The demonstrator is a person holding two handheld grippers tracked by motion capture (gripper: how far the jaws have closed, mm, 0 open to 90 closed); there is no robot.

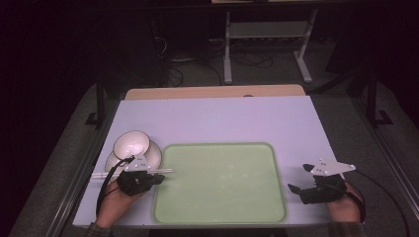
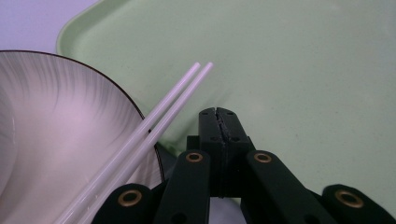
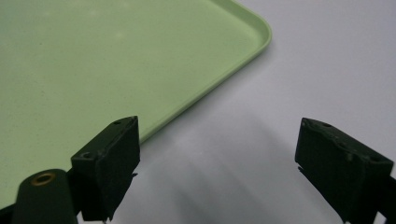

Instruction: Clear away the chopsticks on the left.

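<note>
In the left gripper view, the bowl is cut off by the left and bottom edges, and the chopsticks run out of frame at the bottom. The tray extends beyond the top and left edges in the right gripper view.
</note>
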